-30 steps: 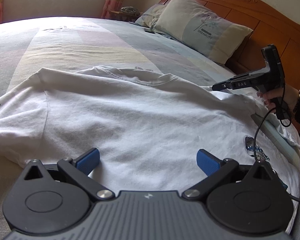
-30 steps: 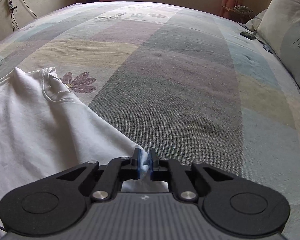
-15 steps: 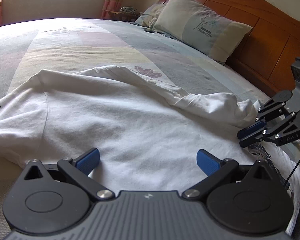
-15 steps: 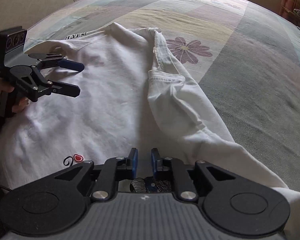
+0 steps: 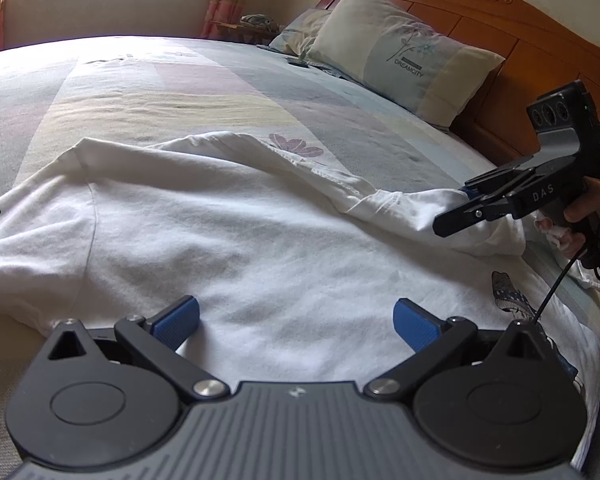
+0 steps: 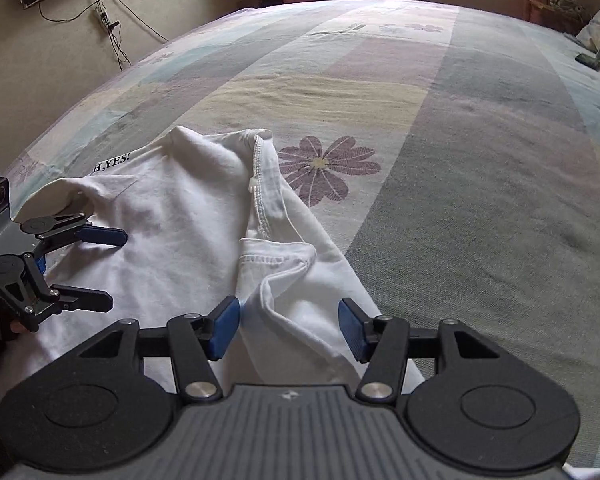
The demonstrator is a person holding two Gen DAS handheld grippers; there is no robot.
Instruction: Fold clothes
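Room: the bed [image 6: 480, 152] lay bare from 12 to 3 o'clock of the shirt; the headboard [image 5: 500, 40] closed off the pillow [image 5: 404, 64] side.
Right gripper [image 6: 288, 326]: jaws were opening, blue pads apart and pinching nothing, with a loose sleeve fold [image 6: 284, 264] lying between them.
Left gripper [image 5: 296, 322]: spread wide, empty, hovering over cloth.
White T-shirt [image 5: 236, 240]: spread flat on the bed, directly under both grippers, collar towards 12 o'clock.
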